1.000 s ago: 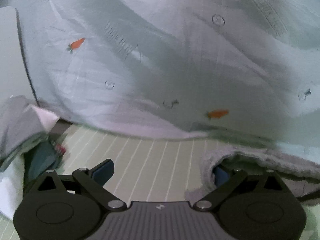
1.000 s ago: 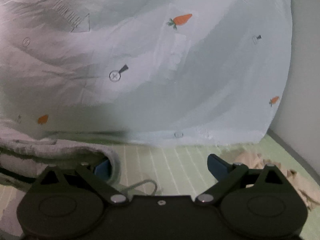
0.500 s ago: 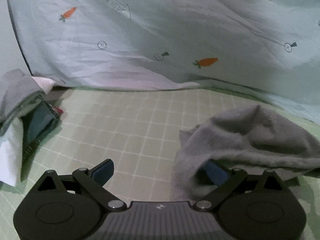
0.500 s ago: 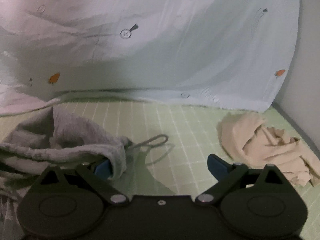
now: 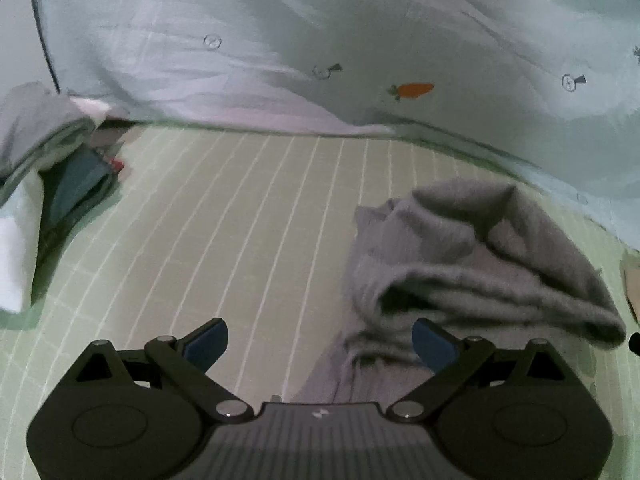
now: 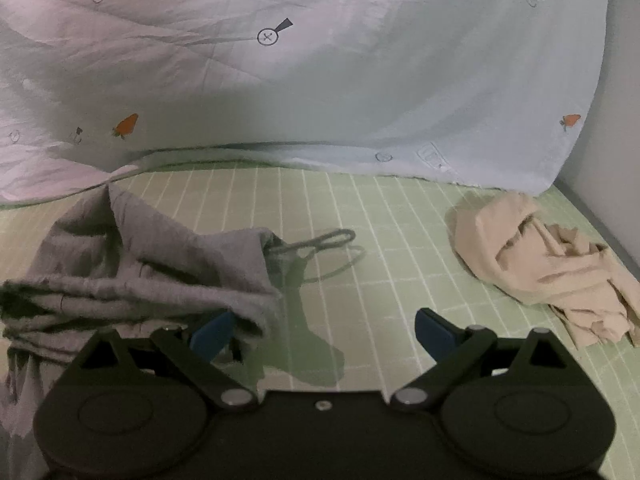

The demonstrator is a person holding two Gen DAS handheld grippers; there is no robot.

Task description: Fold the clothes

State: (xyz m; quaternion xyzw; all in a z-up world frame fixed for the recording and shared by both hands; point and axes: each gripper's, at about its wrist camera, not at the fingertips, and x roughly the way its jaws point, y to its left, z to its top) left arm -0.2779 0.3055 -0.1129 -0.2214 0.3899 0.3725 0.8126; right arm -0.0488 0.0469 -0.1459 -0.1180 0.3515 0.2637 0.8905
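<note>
A crumpled grey garment (image 5: 472, 256) lies on the green checked sheet (image 5: 240, 220), at the right in the left wrist view and at the left in the right wrist view (image 6: 132, 264), with its drawstring loop (image 6: 328, 240) trailing to the right. My left gripper (image 5: 320, 342) is open; its right finger (image 5: 434, 344) touches the garment's near edge. My right gripper (image 6: 322, 332) is open; its left finger (image 6: 210, 334) sits against the garment's hem. Neither holds the cloth.
A pale quilt with carrot prints (image 5: 360, 40) is bunched along the back, also in the right wrist view (image 6: 340, 80). A beige crumpled garment (image 6: 548, 268) lies at right. A stack of folded clothes (image 5: 48, 168) sits at left. A wall (image 6: 612, 120) bounds the right side.
Both grippers have pulled back from the quilt, so more sheet shows. The grey garment has dropped from the fingers onto the sheet and slumped into a heap.
</note>
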